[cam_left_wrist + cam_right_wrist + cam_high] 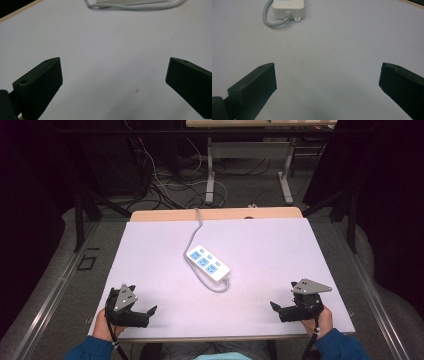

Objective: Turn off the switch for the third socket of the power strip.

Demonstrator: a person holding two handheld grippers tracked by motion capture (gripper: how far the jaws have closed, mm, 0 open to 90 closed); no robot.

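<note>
Table (150, 270) comes first, a pale sheet with bare wood at its far edge, and near its middle lies the power strip (208, 262), set slantwise, its cord (196, 227) running off the far edge and looping round the near end. Both grippers rest near the table's front edge, well apart from the strip: the left gripper (152, 310) at the left corner, the right gripper (274, 306) at the right, each with jaws spread wide and nothing between them. Work in hand looks like a first reach for the strip. To do it well, I judge each gripper should come in low from its own side, keep clear of the cord loop, and close across the narrow body rather than its length. High view alone gives the blue sockets and the whole cord; the right gripper view adds the strip's near end (288, 8) with its cord exit and small mounting tab, and the left gripper view catches the loop (140, 7).
</note>
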